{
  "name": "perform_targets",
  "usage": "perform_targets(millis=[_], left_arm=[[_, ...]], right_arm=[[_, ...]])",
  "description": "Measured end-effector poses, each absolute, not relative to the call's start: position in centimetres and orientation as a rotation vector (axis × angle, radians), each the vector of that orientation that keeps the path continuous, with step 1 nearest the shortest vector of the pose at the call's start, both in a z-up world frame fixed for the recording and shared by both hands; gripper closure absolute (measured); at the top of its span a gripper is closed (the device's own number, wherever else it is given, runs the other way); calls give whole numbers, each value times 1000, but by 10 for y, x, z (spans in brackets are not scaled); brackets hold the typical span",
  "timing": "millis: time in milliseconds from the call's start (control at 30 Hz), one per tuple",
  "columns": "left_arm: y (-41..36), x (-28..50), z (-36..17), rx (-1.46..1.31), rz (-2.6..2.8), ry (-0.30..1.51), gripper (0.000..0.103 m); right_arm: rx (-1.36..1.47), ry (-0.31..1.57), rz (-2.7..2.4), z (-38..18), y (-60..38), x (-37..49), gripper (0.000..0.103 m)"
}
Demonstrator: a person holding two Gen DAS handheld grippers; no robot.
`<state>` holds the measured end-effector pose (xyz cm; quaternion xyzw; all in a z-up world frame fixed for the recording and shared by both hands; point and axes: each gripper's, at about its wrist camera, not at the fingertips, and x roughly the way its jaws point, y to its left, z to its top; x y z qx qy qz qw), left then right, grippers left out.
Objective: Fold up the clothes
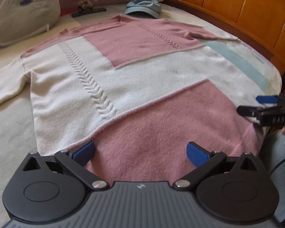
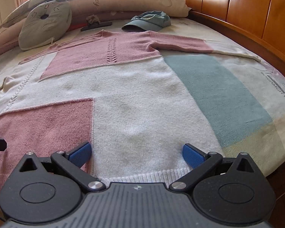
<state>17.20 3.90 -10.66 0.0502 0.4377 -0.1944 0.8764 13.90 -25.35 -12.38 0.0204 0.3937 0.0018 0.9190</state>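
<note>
Both grippers spread wide over the hem of a flat-laid sweater, nothing yet pinched.

The pink-and-cream knit sweater lies face up on the bed, stretching ahead of each gripper, collar at the far end. The left gripper hovers over the pink hem panel; the right gripper sits over the cream panel, its ribbed hem just below. The knit looks soft, limp and light, so it will likely sag and stretch; pinching the hem corners or side seams seems safest. A cap rests beyond the collar.
</note>
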Motion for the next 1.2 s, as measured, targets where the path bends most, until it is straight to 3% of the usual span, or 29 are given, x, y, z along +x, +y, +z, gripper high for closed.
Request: perform_targets(millis=[333, 500, 733, 967, 1200], left_arm=[[49, 220, -61, 4, -365, 864, 1], [19, 269, -30, -41, -402, 856, 1], [-51, 367, -11, -239, -525, 975, 1], [-141, 472, -44, -342, -531, 1102, 1], [-191, 526, -98, -400, -451, 1172, 1]], right_arm=[[170, 798, 6, -99, -262, 160, 0], [148, 736, 17, -79, -260, 199, 0], [103, 815, 97, -111, -257, 238, 0], [51, 808, 174, -121, -262, 231, 0], [89, 820, 167, -115, -284, 224, 0]])
